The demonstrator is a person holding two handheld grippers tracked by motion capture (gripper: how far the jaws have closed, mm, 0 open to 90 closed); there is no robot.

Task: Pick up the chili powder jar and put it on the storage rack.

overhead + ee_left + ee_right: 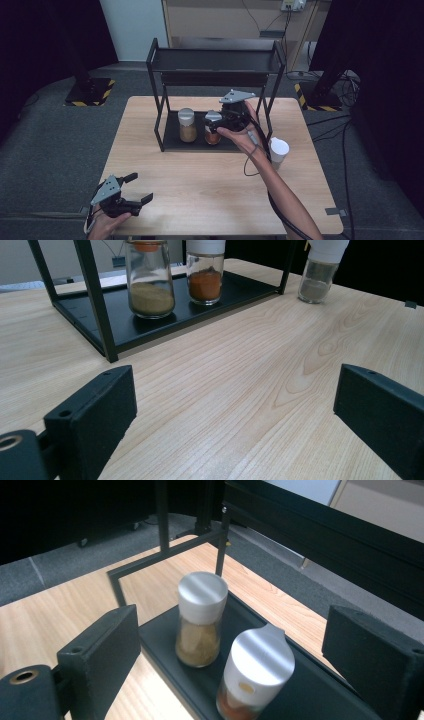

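Hovering over the lower tray of the black rack (161, 90), the right gripper (235, 645) holds its jaws spread wide, grasping nothing, either side of the orange spice jar (252, 677). That jar stands upright on the tray just beside the tan spice jar (200, 617). Being glass, it is probably rigid, smooth, breakable and fairly light; the broad white cap looks the best place to grip, squarely and gently. The left gripper (131, 194) rests released low over the bench (200, 190).
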